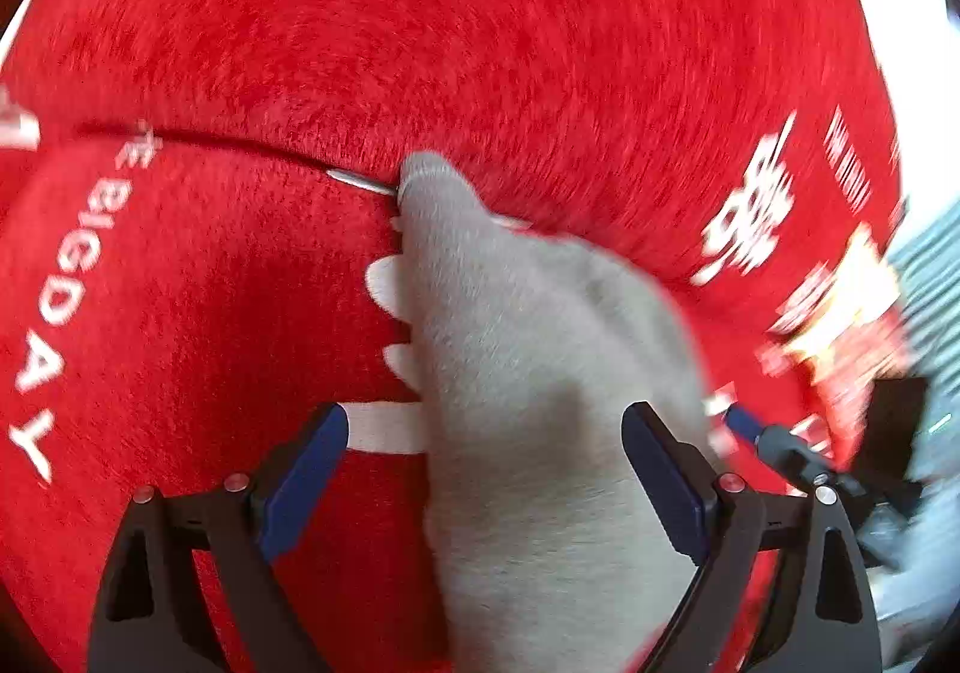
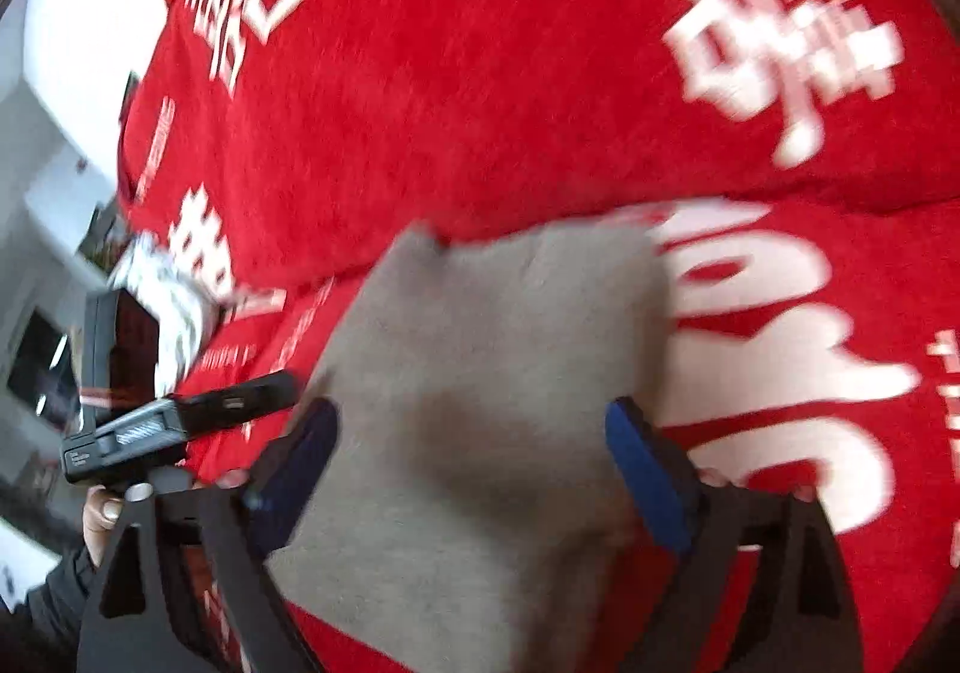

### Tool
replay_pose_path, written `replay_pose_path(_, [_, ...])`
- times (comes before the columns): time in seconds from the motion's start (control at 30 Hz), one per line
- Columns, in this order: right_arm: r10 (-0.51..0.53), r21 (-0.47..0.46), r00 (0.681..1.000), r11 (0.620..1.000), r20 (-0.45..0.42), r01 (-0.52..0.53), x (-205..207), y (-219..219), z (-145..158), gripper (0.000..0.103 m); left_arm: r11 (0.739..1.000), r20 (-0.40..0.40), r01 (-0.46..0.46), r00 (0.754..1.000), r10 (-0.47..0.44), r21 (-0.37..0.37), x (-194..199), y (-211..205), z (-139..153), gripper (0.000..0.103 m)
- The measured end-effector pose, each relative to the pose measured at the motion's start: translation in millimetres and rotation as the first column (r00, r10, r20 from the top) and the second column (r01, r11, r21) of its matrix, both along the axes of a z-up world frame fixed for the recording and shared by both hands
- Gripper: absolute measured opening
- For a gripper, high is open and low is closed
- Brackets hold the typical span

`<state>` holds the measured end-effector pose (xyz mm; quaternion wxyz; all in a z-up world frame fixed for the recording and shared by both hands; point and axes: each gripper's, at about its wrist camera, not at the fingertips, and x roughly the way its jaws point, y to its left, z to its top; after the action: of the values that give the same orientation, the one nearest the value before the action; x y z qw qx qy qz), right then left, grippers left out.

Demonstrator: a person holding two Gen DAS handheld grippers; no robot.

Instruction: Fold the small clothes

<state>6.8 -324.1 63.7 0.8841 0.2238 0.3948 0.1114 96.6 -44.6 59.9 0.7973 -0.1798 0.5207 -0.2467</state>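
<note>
grey cloth (image 1: 540,373) lying on the red blanket (image 1: 420,43) with white lettering, sitting between both my grippers, left gripper (image 1: 486,469) spread wide, right gripper (image 2: 474,457) wide apart too, pads not pinching it

The grey garment (image 1: 540,373) runs off the bottom edge; the white lettering (image 2: 768,13) is motion-blurred.
</note>
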Motion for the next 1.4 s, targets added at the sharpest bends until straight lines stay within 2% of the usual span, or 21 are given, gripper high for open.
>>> replay_pose_path(0.03, [-0.04, -0.001, 0.999, 0.999, 0.006, 0.04, -4, -13, 1, 0.103, 0.999, -0.033, -0.008, 0.999, 0.006, -0.042, 3, 5, -2, 0.094])
replay_pose_path(0.07, [-0.056, 0.007, 0.998, 0.998, -0.01, 0.056, -7, -19, -1, 0.103, 0.999, -0.055, -0.002, 0.998, -0.001, -0.054, 4, 4, -5, 0.094])
replay_pose_path(0.13, [-0.075, 0.057, 0.994, 0.995, -0.077, 0.08, -4, -33, -15, 0.103, 0.997, -0.107, 0.063, 0.992, -0.068, -0.051, 7, -9, -18, 0.094])
replay_pose_path(0.2, [-0.058, 0.148, 0.987, 0.986, -0.147, 0.08, 2, -37, -29, 0.103, 0.993, -0.146, 0.105, 0.983, -0.111, -0.044, 7, -24, -31, 0.094])
replay_pose_path(0.27, [-0.02, 0.205, 0.982, 0.977, -0.187, 0.058, 8, -30, -46, 0.103, 0.988, -0.198, 0.103, 0.972, -0.123, -0.111, 9, -31, -48, 0.094])
replay_pose_path(0.33, [0.0, 0.202, 0.977, 0.978, -0.215, 0.045, 18, -20, -58, 0.103, 0.982, -0.223, 0.077, 0.968, -0.115, -0.17, 12, -32, -57, 0.094])
replay_pose_path(0.4, [-0.013, 0.174, 0.986, 0.984, -0.168, 0.042, 22, -16, -59, 0.099, 0.98, -0.214, 0.074, 0.97, -0.114, -0.183, 14, -34, -59, 0.094])
replay_pose_path(0.43, [0.011, 0.202, 0.986, 0.979, -0.167, 0.024, 28, -12, -62, 0.074, 0.981, -0.215, 0.09, 0.968, -0.126, -0.174, 16, -38, -59, 0.092])
replay_pose_path(0.47, [0.035, 0.23, 0.983, 0.973, -0.178, 0.007, 32, -9, -63, 0.063, 0.984, -0.211, 0.103, 0.968, -0.134, -0.148, 18, -42, -58, 0.082])
replay_pose_path(0.53, [0.039, 0.222, 0.981, 0.975, -0.19, 0.004, 37, -4, -64, 0.051, 0.985, -0.193, 0.129, 0.97, -0.15, -0.117, 19, -46, -56, 0.075])
replay_pose_path(0.6, [0.052, 0.178, 0.986, 0.984, -0.156, -0.023, 33, 2, -55, 0.046, 0.983, -0.16, 0.155, 0.973, -0.169, -0.098, 17, -47, -49, 0.069])
replay_pose_path(0.77, [0.036, 0.105, 0.991, 0.994, -0.126, -0.023, 22, 11, -42, 0.044, 0.984, -0.078, 0.178, 0.981, -0.18, -0.032, 3, -49, -32, 0.068])
replay_pose_path(1.07, [0.051, 0.058, 0.995, 0.997, -0.086, -0.046, -9, 28, -24, 0.043, 0.981, 0.032, 0.189, 0.981, -0.191, 0.039, -35, -39, 0, 0.068])
replay_pose_path(1.4, [0.069, 0.02, 0.996, 0.997, -0.059, -0.068, -51, 55, -6, 0.043, 0.982, 0.089, 0.184, 0.978, -0.187, 0.045, -85, -12, 17, 0.068])
